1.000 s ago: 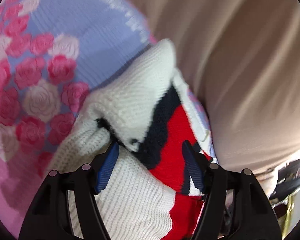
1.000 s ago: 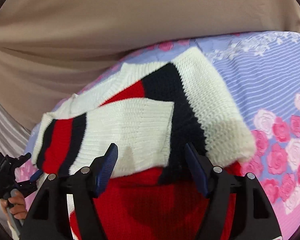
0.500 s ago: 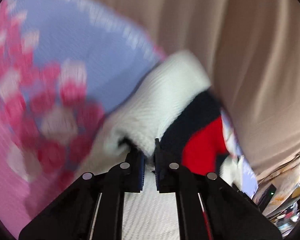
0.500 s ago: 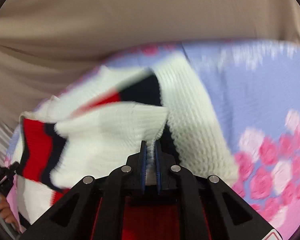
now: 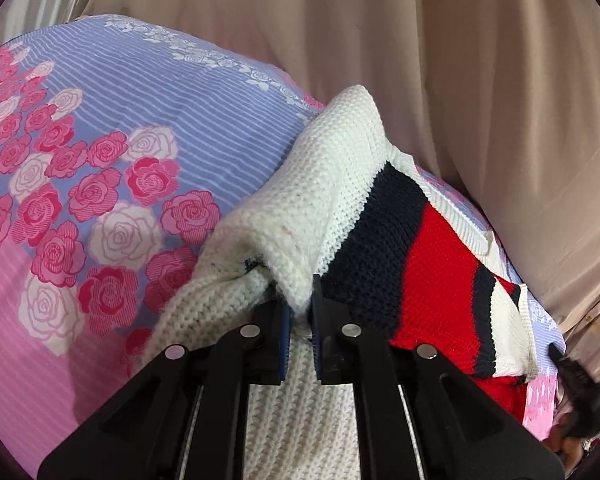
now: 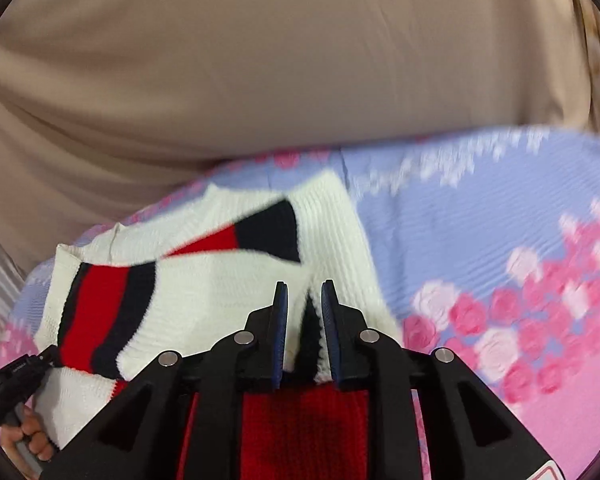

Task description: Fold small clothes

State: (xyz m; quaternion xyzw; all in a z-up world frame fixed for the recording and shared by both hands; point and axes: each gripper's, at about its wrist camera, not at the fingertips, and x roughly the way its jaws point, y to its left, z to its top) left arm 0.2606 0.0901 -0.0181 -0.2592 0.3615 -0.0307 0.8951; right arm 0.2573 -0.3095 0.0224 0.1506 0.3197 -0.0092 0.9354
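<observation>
a second ago both claws gaped over the knit; now the left claw [image 5: 300,300] is clenched on a bunched white fold of the sweater [image 5: 320,208], and the right claw [image 6: 304,292] has pinched in on the knit's white and navy edge, its jaws opening again with that edge between them, the pads on it. the sweater, white with navy and red bands, lies partly folded on the bed, on the rose-print bedsheet [image 5: 100,160]; a beige curtain [image 6: 260,60] hangs behind; the right-wrist view is blurred, and at its lower left corner a hand [image 6: 28,436] grips a black handle.
</observation>
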